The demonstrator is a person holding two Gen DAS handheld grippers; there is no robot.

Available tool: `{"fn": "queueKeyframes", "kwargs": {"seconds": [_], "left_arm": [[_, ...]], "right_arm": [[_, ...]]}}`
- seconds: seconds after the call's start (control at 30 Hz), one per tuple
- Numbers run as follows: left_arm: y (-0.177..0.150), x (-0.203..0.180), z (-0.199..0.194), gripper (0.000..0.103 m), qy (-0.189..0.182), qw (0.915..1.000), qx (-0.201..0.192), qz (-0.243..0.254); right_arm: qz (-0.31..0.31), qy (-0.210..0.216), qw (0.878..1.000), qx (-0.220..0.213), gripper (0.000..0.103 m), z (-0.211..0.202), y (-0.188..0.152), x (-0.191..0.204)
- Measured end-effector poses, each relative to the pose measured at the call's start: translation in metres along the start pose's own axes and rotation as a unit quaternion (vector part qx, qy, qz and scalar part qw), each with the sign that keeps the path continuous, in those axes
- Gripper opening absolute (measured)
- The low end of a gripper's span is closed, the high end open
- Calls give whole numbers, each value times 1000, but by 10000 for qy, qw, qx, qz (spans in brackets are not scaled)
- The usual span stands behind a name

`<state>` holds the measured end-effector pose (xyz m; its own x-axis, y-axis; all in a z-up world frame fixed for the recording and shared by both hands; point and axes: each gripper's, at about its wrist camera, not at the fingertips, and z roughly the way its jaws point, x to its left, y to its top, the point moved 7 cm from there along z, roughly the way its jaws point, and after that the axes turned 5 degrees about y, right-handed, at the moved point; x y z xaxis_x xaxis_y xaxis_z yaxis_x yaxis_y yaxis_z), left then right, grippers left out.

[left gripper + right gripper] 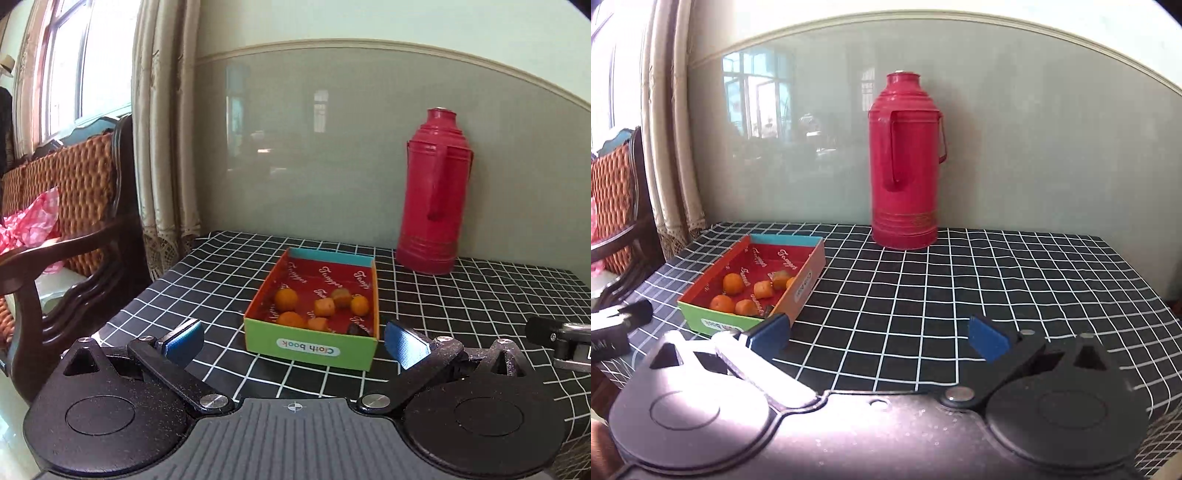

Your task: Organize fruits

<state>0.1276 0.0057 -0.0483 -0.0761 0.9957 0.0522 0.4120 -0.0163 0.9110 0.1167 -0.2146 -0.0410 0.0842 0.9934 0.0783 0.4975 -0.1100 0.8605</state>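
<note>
A shallow cardboard box with a green front wall and red lining sits on the black checked tablecloth. Several small orange fruits and one dark piece lie inside it. My left gripper is open in front of the box, with the box's near wall seen between its blue pads and nothing held. In the right wrist view the box lies at the left with the fruits in it. My right gripper stands wide open over bare cloth, right of the box, with nothing in it.
A tall red thermos stands at the back of the table against the wall, also in the right wrist view. A wooden wicker chair and a curtain are left of the table. The checked tablecloth stretches to the right.
</note>
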Motion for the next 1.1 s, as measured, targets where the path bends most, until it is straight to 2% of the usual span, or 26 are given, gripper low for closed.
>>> {"fn": "queueKeyframes", "kwargs": {"seconds": [0.27, 1.1], "left_arm": [[4, 1, -36, 103, -17, 9999, -91, 50], [4, 3, -36, 103, 44, 9999, -126, 101]], "right_arm": [[-134, -116, 9996, -203, 97, -31, 0, 9], [-159, -30, 9997, -199, 97, -31, 1, 19]]}}
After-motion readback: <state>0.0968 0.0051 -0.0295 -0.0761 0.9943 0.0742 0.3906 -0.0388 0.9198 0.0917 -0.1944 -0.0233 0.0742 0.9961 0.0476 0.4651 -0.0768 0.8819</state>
